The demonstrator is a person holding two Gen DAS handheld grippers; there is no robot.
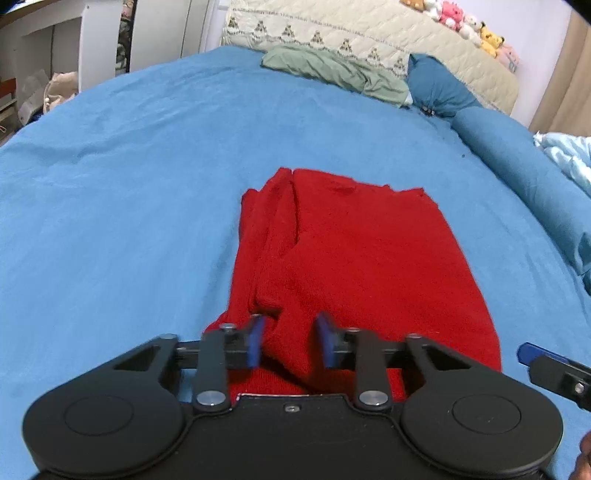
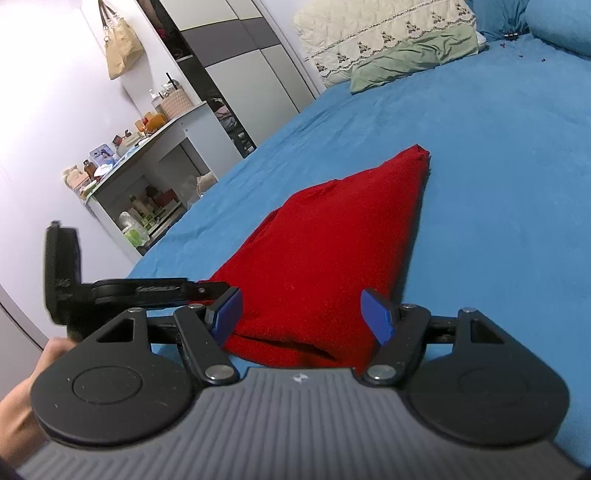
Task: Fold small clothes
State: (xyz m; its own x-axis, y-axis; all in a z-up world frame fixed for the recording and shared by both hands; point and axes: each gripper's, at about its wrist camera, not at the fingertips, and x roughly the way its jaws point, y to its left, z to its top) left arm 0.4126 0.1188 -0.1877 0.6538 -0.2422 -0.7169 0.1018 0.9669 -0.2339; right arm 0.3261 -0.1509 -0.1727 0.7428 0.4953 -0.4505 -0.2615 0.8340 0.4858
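**Left pinching the near hem, right wide and empty**

I see the red knit garment [image 1: 354, 258] lying folded lengthwise on the blue bedsheet [image 1: 129, 203], near edge right under both tools. My left gripper [image 1: 290, 341] sits at that near edge; a raised ridge of red fabric fills the narrow gap between its blue pads [image 1: 255, 339], so I read it as clamped on the cloth. My right gripper [image 2: 308, 319] has its jaws spread wide, the garment's near corner between them, pads not touching it. Green cloth [image 1: 332, 70] and a quilted cover [image 1: 369, 33] lie well beyond, at the head of the bed.
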